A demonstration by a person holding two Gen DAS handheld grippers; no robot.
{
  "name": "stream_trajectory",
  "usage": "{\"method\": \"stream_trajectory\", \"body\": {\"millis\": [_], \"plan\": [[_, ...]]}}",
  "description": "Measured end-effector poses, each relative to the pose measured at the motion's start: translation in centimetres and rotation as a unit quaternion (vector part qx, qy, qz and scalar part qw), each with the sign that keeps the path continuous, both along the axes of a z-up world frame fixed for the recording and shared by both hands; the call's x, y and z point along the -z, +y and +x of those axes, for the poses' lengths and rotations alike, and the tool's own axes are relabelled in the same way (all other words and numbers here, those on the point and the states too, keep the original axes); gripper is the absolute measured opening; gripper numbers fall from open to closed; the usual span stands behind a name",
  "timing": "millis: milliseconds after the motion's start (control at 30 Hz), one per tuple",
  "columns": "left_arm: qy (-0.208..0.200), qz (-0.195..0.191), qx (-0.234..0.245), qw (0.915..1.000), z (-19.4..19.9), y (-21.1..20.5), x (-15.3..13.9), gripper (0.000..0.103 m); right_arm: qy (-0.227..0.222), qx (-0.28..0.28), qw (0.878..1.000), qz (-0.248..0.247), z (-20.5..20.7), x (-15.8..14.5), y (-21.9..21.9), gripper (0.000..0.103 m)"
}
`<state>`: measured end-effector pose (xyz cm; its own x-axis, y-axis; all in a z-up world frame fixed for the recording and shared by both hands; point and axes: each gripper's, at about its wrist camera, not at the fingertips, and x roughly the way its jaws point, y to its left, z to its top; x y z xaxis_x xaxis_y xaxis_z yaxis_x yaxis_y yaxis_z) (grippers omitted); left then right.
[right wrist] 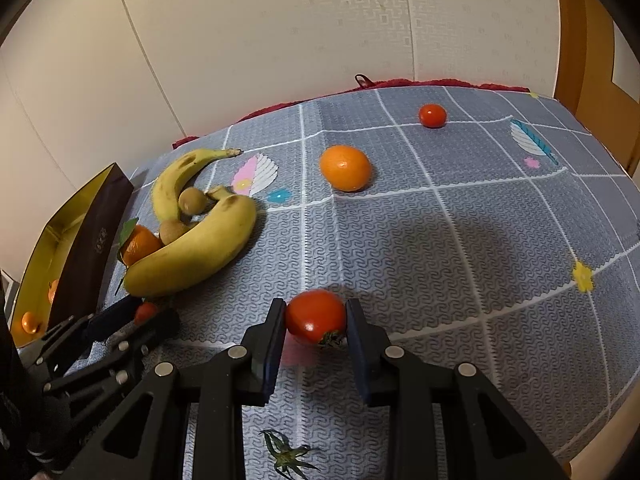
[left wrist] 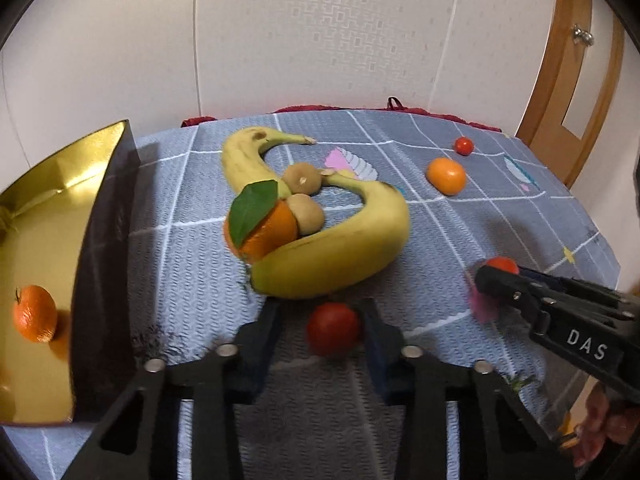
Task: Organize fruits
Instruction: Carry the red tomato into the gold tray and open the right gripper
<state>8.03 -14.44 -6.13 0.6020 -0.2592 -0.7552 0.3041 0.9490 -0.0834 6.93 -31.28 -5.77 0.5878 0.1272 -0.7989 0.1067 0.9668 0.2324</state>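
Fruits are lying scattered over a blue-grey checked cloth [right wrist: 460, 248], with a gold-lined box [left wrist: 52, 240] sitting at the cloth's nine o'clock edge. One mandarin [left wrist: 35, 313] is already resting inside the box.

Near the box, two bananas [left wrist: 332, 248] are curling around a leafy orange [left wrist: 268, 232] and two small brown fruits [left wrist: 306, 208], all touching in one cluster. In the right wrist view, a loose orange [right wrist: 346, 168] is sitting at about twelve o'clock from the gripper, and a small tomato [right wrist: 432, 115] is lying farther off toward one o'clock, well apart from the cluster.

The left gripper [left wrist: 322, 320] is straddling a red tomato [left wrist: 333, 328]; its jaws are standing slightly wider than the fruit on the left side, and whether they are pressing it I cannot tell, as the fruit is blurred.

The right gripper [right wrist: 316, 320] is holding another red tomato [right wrist: 316, 317], with both pads pressing against its sides just above the cloth. A loose green tomato calyx [right wrist: 288, 452] is lying on the cloth at six o'clock beneath that gripper.
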Motion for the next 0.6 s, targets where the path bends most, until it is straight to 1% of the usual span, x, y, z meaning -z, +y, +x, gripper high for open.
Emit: {"method": "stream_trajectory", "body": {"millis": [67,233,300,400,600], "plan": [[-0.006,0.007,0.006,0.9999,-0.1,0.2,0.0,0.026,0.000,-0.002,1.000,-0.002,0.0,0.0,0.2,0.030],[-0.021,0.004,0.028,0.9994,-1.1,1.2,0.2,0.026,-0.002,-0.002,1.000,0.000,0.0,-0.1,0.4,0.030],[-0.027,-0.003,0.033,0.9991,-1.6,1.6,0.2,0.026,-0.006,-0.001,1.000,0.001,0.0,-0.2,0.4,0.030],[-0.029,-0.029,0.043,0.9982,-2.0,2.7,0.2,0.026,-0.013,-0.001,1.000,0.008,0.0,-0.6,0.6,0.030],[-0.035,-0.044,0.048,0.9973,-2.9,3.9,0.2,0.026,-0.030,-0.011,0.999,0.012,0.1,-1.4,1.4,0.030]]}}
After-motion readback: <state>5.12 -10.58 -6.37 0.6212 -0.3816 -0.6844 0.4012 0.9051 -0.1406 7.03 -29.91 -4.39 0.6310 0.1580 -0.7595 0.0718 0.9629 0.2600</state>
